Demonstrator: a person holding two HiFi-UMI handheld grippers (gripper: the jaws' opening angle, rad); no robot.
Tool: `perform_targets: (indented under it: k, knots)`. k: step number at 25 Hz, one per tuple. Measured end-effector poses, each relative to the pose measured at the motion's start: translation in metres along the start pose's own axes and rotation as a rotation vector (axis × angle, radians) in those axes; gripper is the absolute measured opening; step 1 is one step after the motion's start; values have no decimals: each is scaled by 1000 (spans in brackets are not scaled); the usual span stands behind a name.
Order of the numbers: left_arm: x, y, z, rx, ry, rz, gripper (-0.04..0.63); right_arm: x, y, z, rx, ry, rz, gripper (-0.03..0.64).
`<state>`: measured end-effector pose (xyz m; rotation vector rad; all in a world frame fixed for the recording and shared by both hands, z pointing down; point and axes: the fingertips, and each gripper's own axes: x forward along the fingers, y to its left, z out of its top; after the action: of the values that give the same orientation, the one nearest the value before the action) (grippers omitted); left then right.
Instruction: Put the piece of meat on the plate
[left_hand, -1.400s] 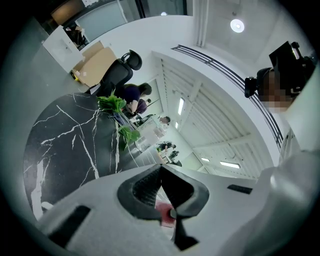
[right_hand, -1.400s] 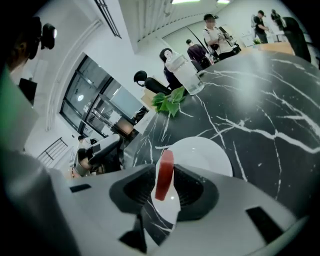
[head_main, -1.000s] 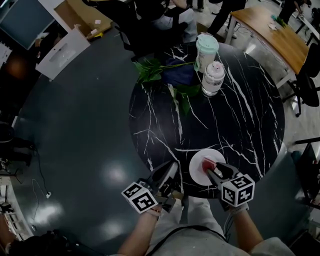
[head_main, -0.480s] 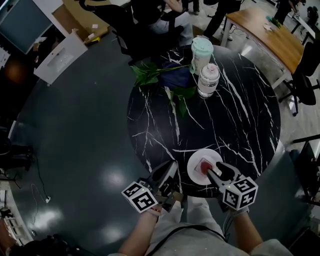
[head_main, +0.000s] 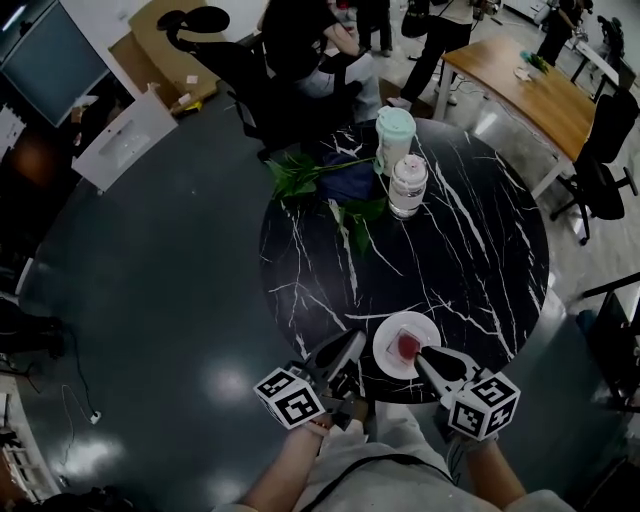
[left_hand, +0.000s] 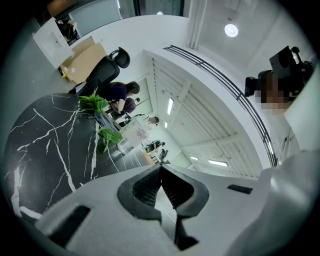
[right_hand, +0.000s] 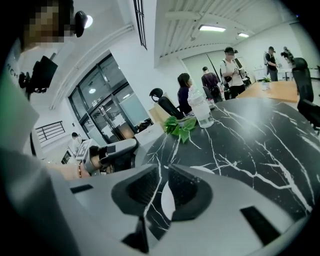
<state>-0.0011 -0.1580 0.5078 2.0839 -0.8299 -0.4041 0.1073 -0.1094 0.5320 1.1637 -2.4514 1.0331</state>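
Observation:
The red piece of meat (head_main: 407, 346) lies on a small white plate (head_main: 392, 362) near the front edge of the black marble table (head_main: 450, 260). My right gripper (head_main: 427, 356) hangs just behind the plate's near right rim, clear of the meat. Its jaws are closing, with a narrow gap and nothing between them. In the right gripper view the right gripper (right_hand: 164, 170) points down at the table, and the plate (right_hand: 168, 201) shows through the gap. My left gripper (head_main: 350, 343) hovers at the table edge left of the plate. In its own view the left gripper (left_hand: 160, 169) has its tips touching and holds nothing.
At the table's far side stand a mint lidded cup (head_main: 394, 130) and a clear jar (head_main: 407, 185), next to green leaves (head_main: 310, 170). A wooden table (head_main: 530, 85), office chairs (head_main: 600, 160) and standing people (right_hand: 231, 67) lie beyond.
The right gripper has lifted and drawn back from the meat, which stays on the plate. The left gripper has risen slightly.

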Motion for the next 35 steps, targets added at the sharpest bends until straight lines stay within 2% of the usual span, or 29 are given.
perform_targets:
  k: [6,20,35]
  knots:
    - [10,-21,10,2,-10,-56,11,-16,9,14,-27,-42,-6,33]
    - [14,-46,26,39,9,-148,11,-47,26,39,-46,-131,-34,23]
    - [5,-52,38,59,13,-176,11,-61,41,60,-71,-192,-36,20]
